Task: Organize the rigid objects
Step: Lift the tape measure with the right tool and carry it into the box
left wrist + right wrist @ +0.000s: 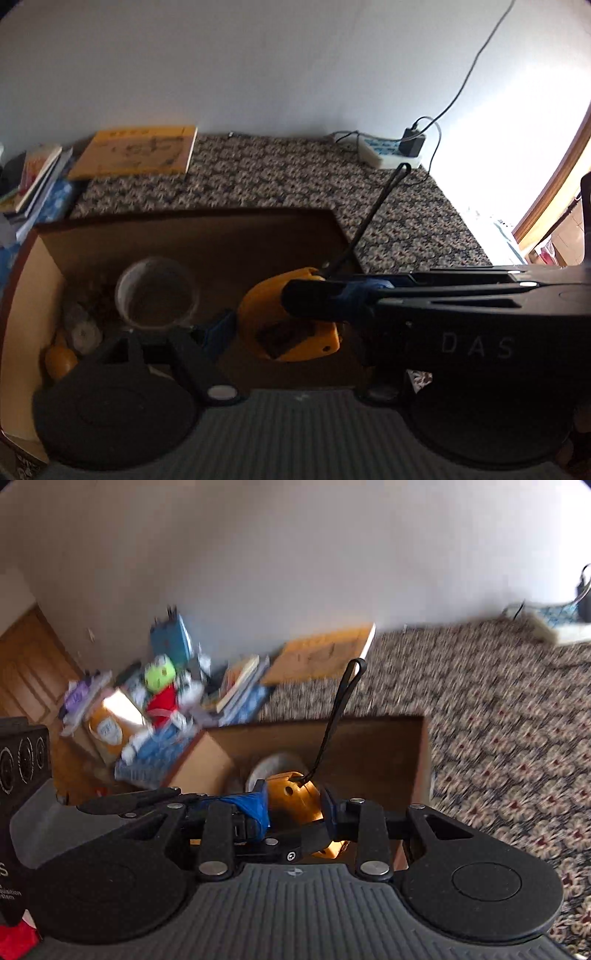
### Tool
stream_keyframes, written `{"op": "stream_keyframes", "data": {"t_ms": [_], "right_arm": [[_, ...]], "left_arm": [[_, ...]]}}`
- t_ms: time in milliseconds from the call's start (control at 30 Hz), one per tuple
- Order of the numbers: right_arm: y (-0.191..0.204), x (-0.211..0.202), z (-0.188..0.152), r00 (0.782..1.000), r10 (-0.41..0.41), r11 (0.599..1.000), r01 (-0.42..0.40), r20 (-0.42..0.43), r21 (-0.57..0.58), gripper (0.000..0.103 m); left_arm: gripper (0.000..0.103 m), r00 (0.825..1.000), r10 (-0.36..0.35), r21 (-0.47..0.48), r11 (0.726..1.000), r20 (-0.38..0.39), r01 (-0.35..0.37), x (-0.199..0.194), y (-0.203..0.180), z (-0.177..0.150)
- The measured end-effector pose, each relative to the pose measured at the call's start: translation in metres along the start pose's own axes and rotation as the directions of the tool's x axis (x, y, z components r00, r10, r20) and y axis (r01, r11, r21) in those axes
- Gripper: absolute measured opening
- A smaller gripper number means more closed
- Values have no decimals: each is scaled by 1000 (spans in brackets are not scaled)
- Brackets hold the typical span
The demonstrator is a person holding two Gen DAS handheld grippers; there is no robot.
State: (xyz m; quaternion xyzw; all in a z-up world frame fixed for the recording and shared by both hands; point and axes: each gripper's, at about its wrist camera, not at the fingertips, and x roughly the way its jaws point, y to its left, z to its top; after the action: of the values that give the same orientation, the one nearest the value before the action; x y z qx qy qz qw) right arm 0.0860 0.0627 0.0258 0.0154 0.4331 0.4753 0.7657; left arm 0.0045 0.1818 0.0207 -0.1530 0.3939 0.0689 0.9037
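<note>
A yellow tape measure point(258, 314) point(291, 797) with a black wrist strap point(373, 214) hangs over the open cardboard box point(221, 236) point(369, 746). My right gripper point(293, 806) is shut on it, with a blue-padded finger on each side. In the left wrist view the right gripper's fingers point(406, 295) reach in from the right across the tape measure. My left gripper point(288, 332) sits just behind it. Its left blue pad point(218, 328) is close beside the tape measure and its other finger is hidden. A clear plastic cup point(155, 295) point(273, 760) stands inside the box.
Small items, one yellow point(59, 358), lie in the box's left corner. A yellow book point(136, 151) and stacked books point(33, 177) lie on the patterned cloth point(295, 177). A power strip point(388, 151) sits by the wall. Toys and packets point(159, 694) are piled at the left.
</note>
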Motion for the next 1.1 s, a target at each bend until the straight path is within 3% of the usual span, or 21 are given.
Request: {"op": "stream_keyframes", "data": {"t_ms": [133, 267, 433, 533, 633, 800, 933, 1000, 1100], "right_arm": [[9, 47, 2, 980, -16, 1000, 13, -199, -14, 14], [16, 83, 2, 936, -44, 999, 34, -348, -34, 14], [18, 109, 0, 908, -84, 996, 81, -410, -25, 14], [15, 122, -5, 891, -84, 995, 98, -445, 8, 12], [12, 126, -3, 890, -33, 995, 72, -454, 67, 12], [16, 138, -6, 879, 76, 979, 23, -470, 201, 12], [26, 144, -9, 882, 113, 971, -2, -457, 237, 13], [30, 137, -6, 897, 93, 977, 2, -433, 214, 13], [33, 121, 1, 916, -22, 990, 75, -401, 118, 13]], "left_arm": [[53, 988, 9, -52, 999, -156, -17, 31, 27, -11], [53, 953, 7, -62, 998, -301, -27, 57, 45, -18], [53, 920, -25, -87, 996, -391, -10, 70, 55, -16], [52, 907, 5, -30, 999, -421, -19, 72, 52, -14], [58, 911, 39, 1, 999, -411, -42, 66, 57, -14], [59, 916, 80, 14, 997, -392, -81, 53, 79, -13], [59, 918, 126, 39, 992, -377, -120, 45, 97, -16], [59, 920, 154, 56, 988, -360, -144, 39, 103, -19], [61, 933, 132, 38, 991, -334, -127, 24, 118, -23]]}}
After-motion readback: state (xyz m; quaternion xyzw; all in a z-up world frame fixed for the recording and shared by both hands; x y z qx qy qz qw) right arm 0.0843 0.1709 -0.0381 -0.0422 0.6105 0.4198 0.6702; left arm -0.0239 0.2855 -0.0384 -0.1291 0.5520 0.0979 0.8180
